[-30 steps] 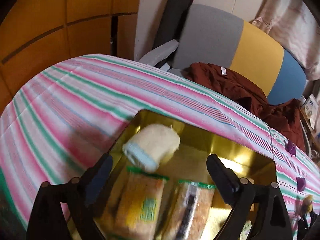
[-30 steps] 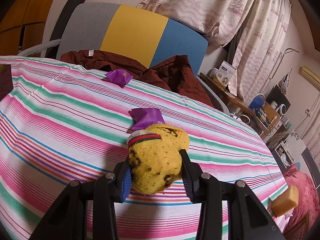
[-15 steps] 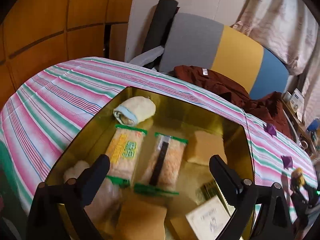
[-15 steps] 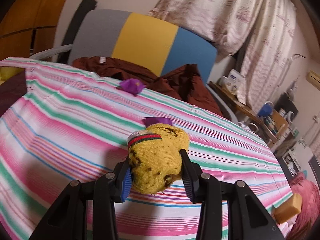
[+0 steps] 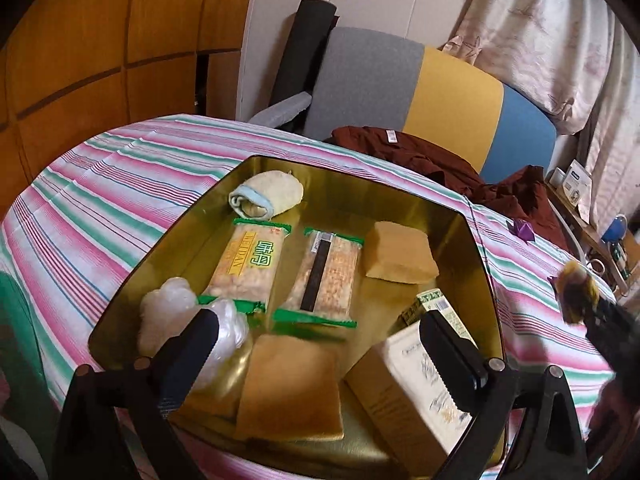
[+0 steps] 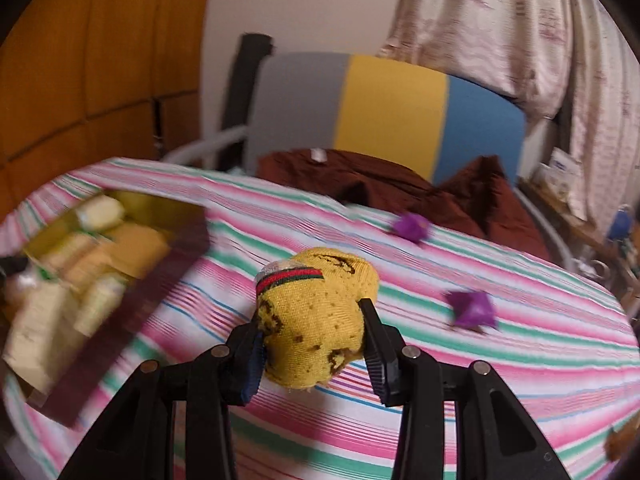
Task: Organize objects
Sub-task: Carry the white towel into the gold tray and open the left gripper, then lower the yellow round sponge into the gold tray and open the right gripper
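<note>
My right gripper [image 6: 314, 344] is clamped on a rolled yellow knitted sock [image 6: 316, 316], beside the gold metal tray [image 5: 480, 240]. Snack packets, sponges and a box already fill it. Two purple wrappers [image 6: 472, 310] remain beyond the tray. My left gripper [image 5: 316, 344] gapes empty over it.

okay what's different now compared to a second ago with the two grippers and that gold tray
The left gripper has pulled back from the gold tray, so far more of its contents show, and it stays open and empty. The right gripper has swung left toward the tray, still shut on the yellow sock. The rolled towel and snack packs have not moved.
</note>
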### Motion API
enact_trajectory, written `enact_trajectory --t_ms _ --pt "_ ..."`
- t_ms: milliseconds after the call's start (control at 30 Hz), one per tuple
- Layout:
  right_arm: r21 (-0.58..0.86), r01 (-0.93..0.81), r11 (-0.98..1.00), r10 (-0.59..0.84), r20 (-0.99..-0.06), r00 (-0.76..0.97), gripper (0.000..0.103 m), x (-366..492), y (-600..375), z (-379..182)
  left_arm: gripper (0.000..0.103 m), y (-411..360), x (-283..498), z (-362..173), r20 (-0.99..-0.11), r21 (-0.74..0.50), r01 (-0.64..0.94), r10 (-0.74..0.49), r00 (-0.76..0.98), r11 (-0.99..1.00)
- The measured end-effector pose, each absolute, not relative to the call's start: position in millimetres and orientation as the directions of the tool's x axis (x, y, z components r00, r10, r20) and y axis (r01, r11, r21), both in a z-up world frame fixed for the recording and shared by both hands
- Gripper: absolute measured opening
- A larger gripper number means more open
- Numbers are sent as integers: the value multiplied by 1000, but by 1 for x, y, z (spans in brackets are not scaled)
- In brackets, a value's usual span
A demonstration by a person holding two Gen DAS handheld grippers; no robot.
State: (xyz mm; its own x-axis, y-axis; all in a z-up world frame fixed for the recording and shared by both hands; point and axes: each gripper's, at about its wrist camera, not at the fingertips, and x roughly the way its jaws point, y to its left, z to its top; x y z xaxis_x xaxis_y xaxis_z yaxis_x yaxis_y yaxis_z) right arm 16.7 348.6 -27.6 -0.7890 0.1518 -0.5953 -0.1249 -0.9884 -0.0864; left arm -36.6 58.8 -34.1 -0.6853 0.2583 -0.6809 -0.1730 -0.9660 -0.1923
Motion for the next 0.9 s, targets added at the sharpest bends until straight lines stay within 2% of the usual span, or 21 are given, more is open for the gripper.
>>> enact_trajectory --t_ms 233,400,633,900 --pt "-26 81 -996 -50 -599 -799 42 -25 284 -4 102 49 -24 -34 -663 -180 -180 254 -704 -967" --pt "-11 166 -986 -123 -629 -767 42 -62 245 4 103 38 -20 -36 -660 -193 -169 255 -706 -967" --pt "-17 248 -969 -157 -730 -665 42 -117 198 -8 103 26 -21 -42 -674 -225 -136 255 -694 -965" --pt "25 237 -971 -151 -834 -531 45 -179 175 -42 103 17 -22 -40 -672 -238 -112 247 -698 -965"
